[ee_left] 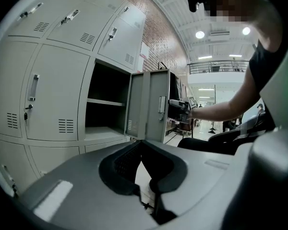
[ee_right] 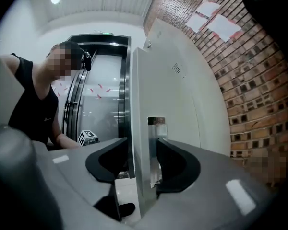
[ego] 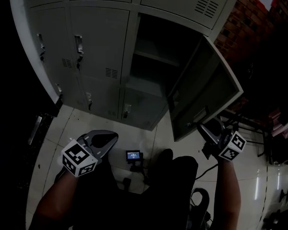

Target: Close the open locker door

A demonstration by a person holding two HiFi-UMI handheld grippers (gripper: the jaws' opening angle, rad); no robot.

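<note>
The grey locker door (ego: 201,87) stands swung out to the right of its dark open compartment (ego: 151,66), which has a shelf inside. My right gripper (ego: 203,127) is at the door's free lower edge. In the right gripper view the door's edge (ee_right: 140,128) and its metal handle (ee_right: 156,143) lie between the jaws of the right gripper (ee_right: 143,147), which stand open on either side. My left gripper (ego: 114,137) hangs low over the floor, well left of the door. Its jaws (ee_left: 141,147) are shut on nothing. In the left gripper view the door (ee_left: 151,104) shows edge-on.
Closed grey lockers (ego: 96,47) fill the bank to the left of and above the open compartment. A brick wall (ego: 240,23) rises at the right. A small black device (ego: 134,155) lies on the pale tiled floor in front of my legs. Dark clutter stands at the right.
</note>
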